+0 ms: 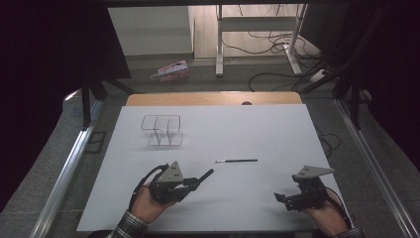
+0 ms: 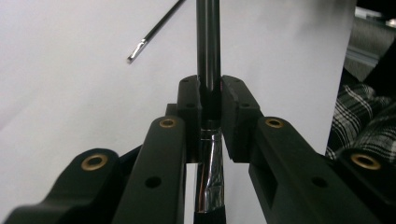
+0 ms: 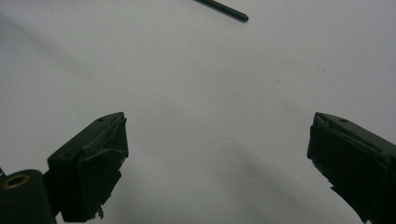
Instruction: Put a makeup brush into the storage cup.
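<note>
My left gripper (image 1: 194, 182) (image 2: 208, 93) is shut on a black rod with a chrome collar (image 2: 208, 42). The rod's tip (image 1: 208, 174) sticks out past the jaws, up and to the right, over the white table (image 1: 277, 134). A second, thin black stick with a silver tip (image 1: 237, 160) (image 2: 156, 30) (image 3: 224, 9) lies flat on the table, just beyond the held rod. My right gripper (image 1: 280, 198) (image 3: 217, 154) stands open near the table's front right, with nothing between its jaws. A clear compartment holder (image 1: 162, 130) stands at the back left.
A wooden strip (image 1: 213, 98) edges the table's far side. On the floor beyond lie a pink box (image 1: 172, 71), loose cables (image 1: 277, 47) and a white desk frame (image 1: 257, 25). Metal rails (image 1: 64, 173) run along both sides of the table.
</note>
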A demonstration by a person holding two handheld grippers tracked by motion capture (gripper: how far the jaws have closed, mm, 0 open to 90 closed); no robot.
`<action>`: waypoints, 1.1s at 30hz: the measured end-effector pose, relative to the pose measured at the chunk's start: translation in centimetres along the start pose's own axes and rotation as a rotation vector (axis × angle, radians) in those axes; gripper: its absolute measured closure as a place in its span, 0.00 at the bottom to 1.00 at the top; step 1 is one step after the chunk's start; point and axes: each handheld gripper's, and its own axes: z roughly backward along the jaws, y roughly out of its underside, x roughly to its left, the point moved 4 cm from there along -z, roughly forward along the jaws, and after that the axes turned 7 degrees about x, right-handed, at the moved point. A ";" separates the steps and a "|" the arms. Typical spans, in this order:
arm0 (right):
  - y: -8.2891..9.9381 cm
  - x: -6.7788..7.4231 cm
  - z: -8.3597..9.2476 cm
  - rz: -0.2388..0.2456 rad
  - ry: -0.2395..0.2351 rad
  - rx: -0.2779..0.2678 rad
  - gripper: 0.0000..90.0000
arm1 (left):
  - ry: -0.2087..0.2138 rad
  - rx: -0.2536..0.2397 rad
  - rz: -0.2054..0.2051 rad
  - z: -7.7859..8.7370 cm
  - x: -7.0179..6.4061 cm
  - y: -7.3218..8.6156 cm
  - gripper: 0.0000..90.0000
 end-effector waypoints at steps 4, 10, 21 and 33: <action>-0.1 0.1 0.0 -0.006 -0.008 -0.015 0.05 | -0.010 -0.007 0.014 -0.1 -0.2 0.5 0.88; -0.3 0.2 -0.1 -0.007 -0.010 -0.015 0.05 | -0.024 0.000 0.014 -0.1 -0.1 0.9 0.88; -2.0 1.8 -0.2 0.058 -0.050 -0.024 0.01 | 0.005 0.030 -0.014 -0.8 -0.4 0.6 0.88; -4.3 4.5 -0.3 0.174 -0.112 -0.022 0.03 | 0.051 0.047 -0.028 -1.3 -0.9 0.0 0.88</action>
